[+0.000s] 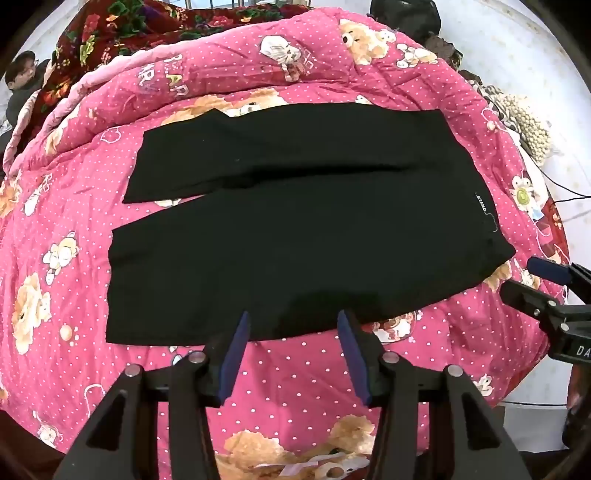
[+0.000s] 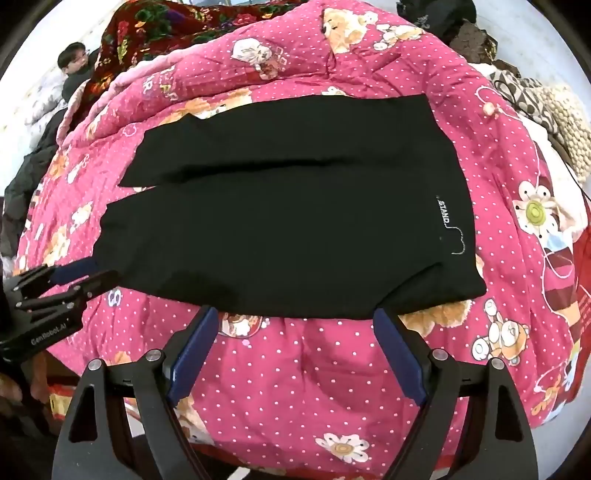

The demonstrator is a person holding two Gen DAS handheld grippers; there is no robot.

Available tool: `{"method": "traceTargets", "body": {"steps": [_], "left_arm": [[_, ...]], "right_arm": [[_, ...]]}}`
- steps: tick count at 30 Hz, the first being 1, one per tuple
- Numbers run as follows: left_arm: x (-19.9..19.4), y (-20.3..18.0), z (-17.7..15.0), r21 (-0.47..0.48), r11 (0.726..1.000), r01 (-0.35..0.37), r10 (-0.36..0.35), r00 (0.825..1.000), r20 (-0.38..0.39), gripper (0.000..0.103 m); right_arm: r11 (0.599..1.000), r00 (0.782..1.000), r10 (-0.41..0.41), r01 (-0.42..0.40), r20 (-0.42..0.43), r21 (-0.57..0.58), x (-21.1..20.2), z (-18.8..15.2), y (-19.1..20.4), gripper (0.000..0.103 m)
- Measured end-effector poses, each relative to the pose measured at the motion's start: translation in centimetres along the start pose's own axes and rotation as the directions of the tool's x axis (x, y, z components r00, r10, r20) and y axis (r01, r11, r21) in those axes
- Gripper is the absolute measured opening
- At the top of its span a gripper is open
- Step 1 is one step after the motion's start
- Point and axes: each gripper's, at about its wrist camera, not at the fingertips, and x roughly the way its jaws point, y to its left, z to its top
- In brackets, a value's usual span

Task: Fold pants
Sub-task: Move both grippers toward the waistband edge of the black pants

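Black pants (image 1: 295, 221) lie spread flat on a pink quilt (image 1: 295, 376) printed with bears. The waist, with small white lettering (image 2: 443, 212), points right and both legs run left. My left gripper (image 1: 294, 317) is open, its blue pads (image 1: 236, 354) hovering at the near edge of the closer leg with nothing pinched. My right gripper (image 2: 295, 312) stands wide open over the near edge close to the waist corner, also holding nothing. Each gripper shows in the other's view: the right gripper (image 1: 546, 273) beside the waist corner, the left gripper (image 2: 85, 273) by the leg hem.
A dark red floral blanket (image 1: 103, 33) is bunched at the back left, with a person (image 1: 22, 74) beyond it. A dark bag (image 1: 406, 14) and a beige knitted item (image 1: 528, 122) lie at the back right. A cable (image 1: 565, 192) runs along the right edge.
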Motion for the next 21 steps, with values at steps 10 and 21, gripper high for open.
{"method": "traceTargets", "body": {"steps": [10, 21], "left_arm": [[0.2, 0.4, 0.0, -0.017, 1.0, 0.016, -0.016, 1.0, -0.004, 0.052], [0.5, 0.7, 0.2, -0.032, 0.999, 0.026, -0.026, 0.999, -0.021, 0.052]], "right_arm": [[1.0, 0.999, 0.016, -0.016, -0.03, -0.011, 0.8, 0.2, 0.2, 0.086], [0.999, 0.997, 0.036, -0.037, -0.065, -0.017, 1.4, 0.1, 0.5, 0.086]]}}
